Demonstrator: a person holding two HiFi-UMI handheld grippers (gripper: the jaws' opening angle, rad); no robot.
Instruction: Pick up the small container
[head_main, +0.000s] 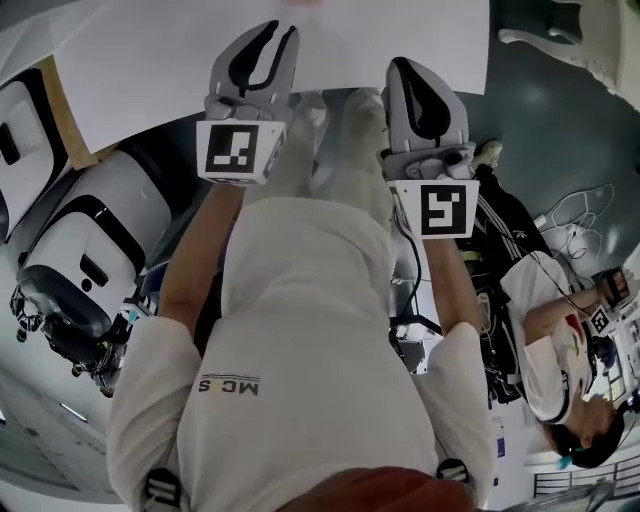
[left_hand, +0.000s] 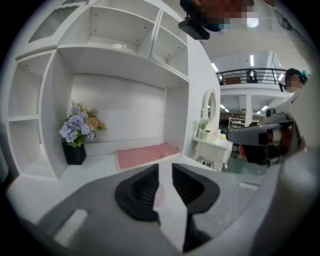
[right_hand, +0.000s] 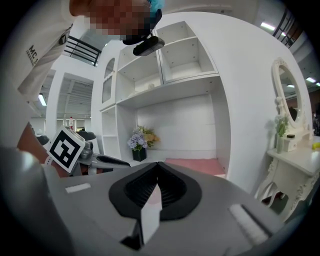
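Observation:
No small container can be told for certain. A small pale object (left_hand: 119, 46) lies on the upper shelf, and it also shows in the right gripper view (right_hand: 151, 86). My left gripper (left_hand: 165, 168) is held before the white shelf unit (left_hand: 125, 65), its jaws a narrow gap apart with nothing between them. In the head view the left gripper (head_main: 278, 38) points at the white top. My right gripper (right_hand: 157, 165) has its tips touching and is empty; the head view shows the right gripper (head_main: 402, 68) beside the left one.
A black vase of flowers (left_hand: 75, 146) and a pink mat (left_hand: 147, 154) sit in the lower shelf bay. A white dressing table with an oval mirror (right_hand: 287, 150) stands to the right. A seated person (head_main: 560, 360) is at the right, and a white and black machine (head_main: 90, 250) at the left.

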